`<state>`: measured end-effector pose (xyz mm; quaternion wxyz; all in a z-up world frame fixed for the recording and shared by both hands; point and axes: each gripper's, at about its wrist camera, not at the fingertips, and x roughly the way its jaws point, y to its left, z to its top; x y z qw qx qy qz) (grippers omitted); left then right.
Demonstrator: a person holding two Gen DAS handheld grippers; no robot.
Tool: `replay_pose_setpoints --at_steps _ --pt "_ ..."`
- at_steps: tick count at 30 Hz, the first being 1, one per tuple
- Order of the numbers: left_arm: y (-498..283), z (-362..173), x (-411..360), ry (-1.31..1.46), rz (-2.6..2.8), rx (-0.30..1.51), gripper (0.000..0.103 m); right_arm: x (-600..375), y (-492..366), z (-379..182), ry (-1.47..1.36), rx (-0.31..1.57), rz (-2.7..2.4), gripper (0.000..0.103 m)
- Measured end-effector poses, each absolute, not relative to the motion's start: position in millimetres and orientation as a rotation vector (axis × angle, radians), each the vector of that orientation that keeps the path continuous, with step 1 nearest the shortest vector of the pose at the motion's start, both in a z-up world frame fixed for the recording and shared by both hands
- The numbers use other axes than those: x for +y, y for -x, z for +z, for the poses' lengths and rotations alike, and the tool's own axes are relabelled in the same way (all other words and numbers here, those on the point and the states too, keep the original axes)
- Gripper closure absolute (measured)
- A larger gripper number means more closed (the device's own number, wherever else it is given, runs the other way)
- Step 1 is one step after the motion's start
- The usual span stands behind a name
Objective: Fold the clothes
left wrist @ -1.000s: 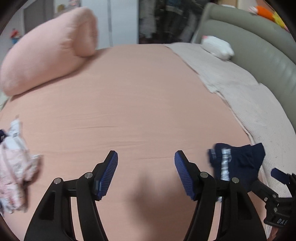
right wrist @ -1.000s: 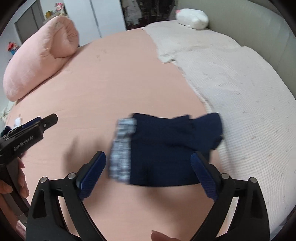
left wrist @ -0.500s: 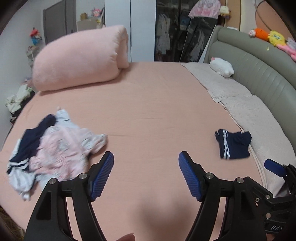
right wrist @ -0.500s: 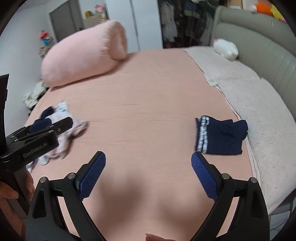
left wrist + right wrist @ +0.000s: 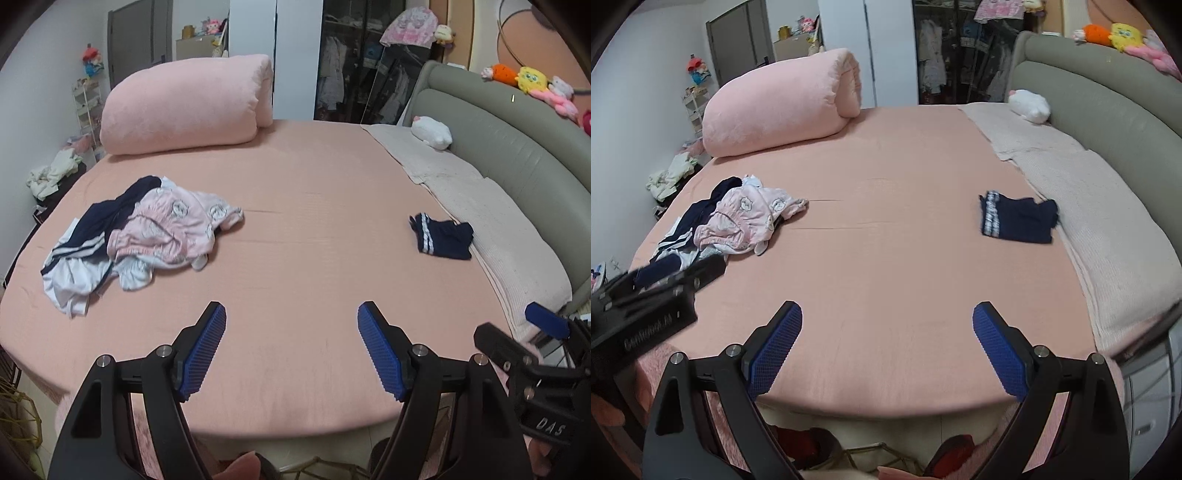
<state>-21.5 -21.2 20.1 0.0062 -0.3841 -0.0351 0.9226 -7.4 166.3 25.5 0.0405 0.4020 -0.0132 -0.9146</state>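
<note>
A folded navy garment with white stripes (image 5: 441, 240) (image 5: 1017, 219) lies on the right side of the pink bed, beside the beige blanket. A loose pile of clothes (image 5: 136, 232) (image 5: 727, 221), pink printed, navy and white pieces, lies on the left. My left gripper (image 5: 291, 347) is open and empty over the bed's near edge. My right gripper (image 5: 886, 347) is also open and empty, well back from both the garment and the pile. Each gripper shows at the other view's edge.
A big rolled pink duvet (image 5: 184, 107) rests at the far left of the bed (image 5: 314, 177). A beige blanket (image 5: 491, 221) and a white plush (image 5: 432, 133) lie along the grey headboard (image 5: 517, 140). Clothes are heaped on the floor at left (image 5: 51, 177).
Both grippers have pulled back and up from the bed, away from the folded navy garment, which stays lying on the right. The clothes pile has come into full view.
</note>
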Motion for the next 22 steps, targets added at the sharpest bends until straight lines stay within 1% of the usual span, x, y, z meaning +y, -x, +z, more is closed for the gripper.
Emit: replay_pose_setpoints --at_steps 7,12,22 --pt "-7 14 -15 1.188 2.887 -0.156 0.027 178 -26 11 -1.268 -0.077 -2.814 0.008" --pt "-15 11 -12 1.177 2.891 -0.177 0.027 176 -30 0 -1.302 -0.057 -2.792 0.008" --pt "-17 9 -10 1.164 2.876 -0.157 0.027 172 -30 0 -1.287 -0.053 -2.765 0.008"
